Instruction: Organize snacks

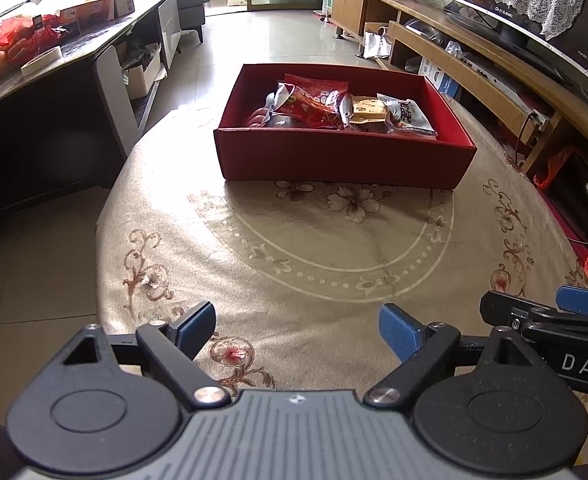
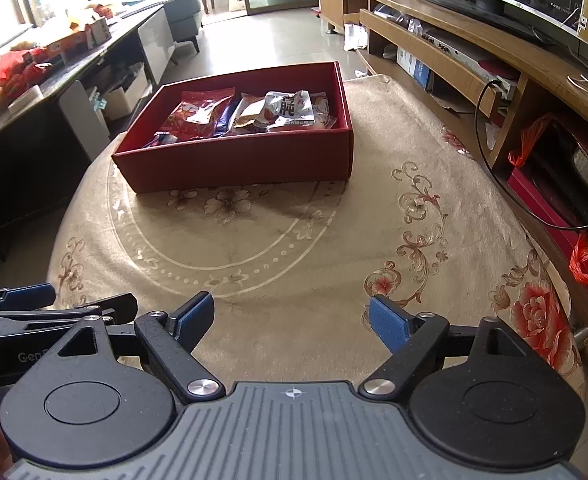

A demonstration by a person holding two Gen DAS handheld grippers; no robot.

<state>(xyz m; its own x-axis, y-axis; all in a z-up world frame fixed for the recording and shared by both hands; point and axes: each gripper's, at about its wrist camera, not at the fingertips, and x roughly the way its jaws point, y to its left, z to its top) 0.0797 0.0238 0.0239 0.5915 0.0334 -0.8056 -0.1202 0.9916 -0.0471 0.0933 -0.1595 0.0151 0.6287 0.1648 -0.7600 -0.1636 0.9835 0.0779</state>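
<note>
Left gripper (image 1: 298,330) open, holds nothing; right gripper (image 2: 292,320) open, holds nothing, both near desk (image 1: 254,280) edge. Snacks (image 1: 346,106) all lie in red box (image 1: 342,156), far side. No snack left on cloth. Job looks done.

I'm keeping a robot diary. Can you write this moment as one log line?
left gripper: open, empty | right gripper: open, empty | snacks: in red box | box: on table

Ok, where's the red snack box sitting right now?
The red box sits on the far side of the floral tablecloth, ahead of both open grippers, centre in the left wrist view and left of centre in the right wrist view, snack packets inside.
</note>
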